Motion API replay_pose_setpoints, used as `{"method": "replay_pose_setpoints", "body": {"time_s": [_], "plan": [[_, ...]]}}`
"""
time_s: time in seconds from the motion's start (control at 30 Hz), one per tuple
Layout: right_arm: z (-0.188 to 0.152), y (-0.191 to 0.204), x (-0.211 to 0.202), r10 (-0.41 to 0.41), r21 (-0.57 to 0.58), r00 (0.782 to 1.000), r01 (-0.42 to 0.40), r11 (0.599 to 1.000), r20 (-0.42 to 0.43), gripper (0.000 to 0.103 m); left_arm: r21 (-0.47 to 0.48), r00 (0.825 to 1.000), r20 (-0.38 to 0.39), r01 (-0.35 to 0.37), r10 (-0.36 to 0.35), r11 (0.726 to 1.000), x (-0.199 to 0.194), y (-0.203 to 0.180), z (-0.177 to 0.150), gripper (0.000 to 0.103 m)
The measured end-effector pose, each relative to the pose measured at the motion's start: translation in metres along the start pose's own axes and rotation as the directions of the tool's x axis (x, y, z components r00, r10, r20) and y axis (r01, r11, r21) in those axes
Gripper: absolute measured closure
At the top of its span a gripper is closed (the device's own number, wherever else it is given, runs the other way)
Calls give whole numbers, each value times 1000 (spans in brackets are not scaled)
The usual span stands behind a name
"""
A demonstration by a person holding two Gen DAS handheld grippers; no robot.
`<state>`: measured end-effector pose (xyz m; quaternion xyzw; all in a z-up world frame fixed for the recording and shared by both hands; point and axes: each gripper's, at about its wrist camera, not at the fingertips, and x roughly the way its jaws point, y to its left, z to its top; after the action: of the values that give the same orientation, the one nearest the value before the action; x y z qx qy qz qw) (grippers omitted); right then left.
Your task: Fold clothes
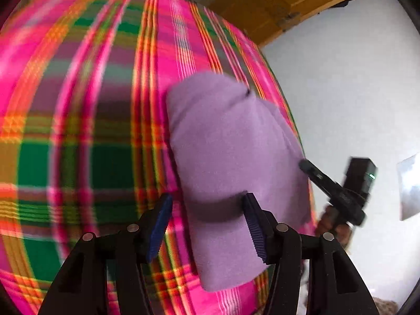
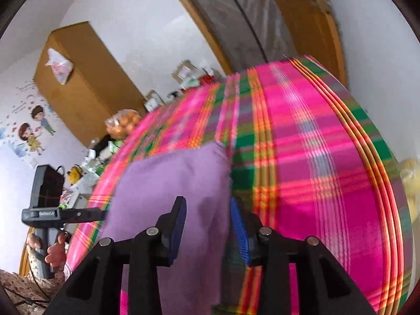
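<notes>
One folded lilac cloth [image 1: 231, 162] on plaid sheet [image 1: 78, 131] (blurred), left gripper [image 1: 207, 225] and right gripper [image 2: 208, 225] both apart

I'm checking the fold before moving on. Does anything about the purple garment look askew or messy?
Nothing much stands out. The purple garment lies as a compact folded bundle on the plaid cloth, close to its edge. Both tongs, left and right, stand open around it, not pinching. Blur hides fine creases.
</notes>
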<state>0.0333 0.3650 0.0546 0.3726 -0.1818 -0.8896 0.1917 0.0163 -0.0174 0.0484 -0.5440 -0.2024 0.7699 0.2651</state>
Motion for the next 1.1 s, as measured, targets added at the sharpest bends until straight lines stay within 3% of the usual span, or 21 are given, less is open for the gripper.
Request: {"method": "replay_pose_setpoints", "body": {"time_s": [0.13,0.27,0.4,0.53,0.8,1.1], "plan": [[12,26,14,-16,-102,1000,16,995,0,66,36,998,51,20,-22,999,-8,-21,16,46],[16,30,35,-30,-140,999,25,990,-36,67,79,996,87,-42,36,996,-8,-31,36,46],[18,19,53,-56,-139,996,45,989,-74,69,88,996,60,-70,65,994,15,-34,54,46],[13,14,69,-143,-172,982,120,978,-125,78,46,993,41,-112,110,993,33,-21,60,46],[8,6,69,-108,-172,987,87,981,-116,79,86,994,51,-106,102,991,41,-16,62,46],[1,15,66,-155,-210,984,134,969,-89,79,125,989,93,-127,116,984,49,-22,56,46]]}}
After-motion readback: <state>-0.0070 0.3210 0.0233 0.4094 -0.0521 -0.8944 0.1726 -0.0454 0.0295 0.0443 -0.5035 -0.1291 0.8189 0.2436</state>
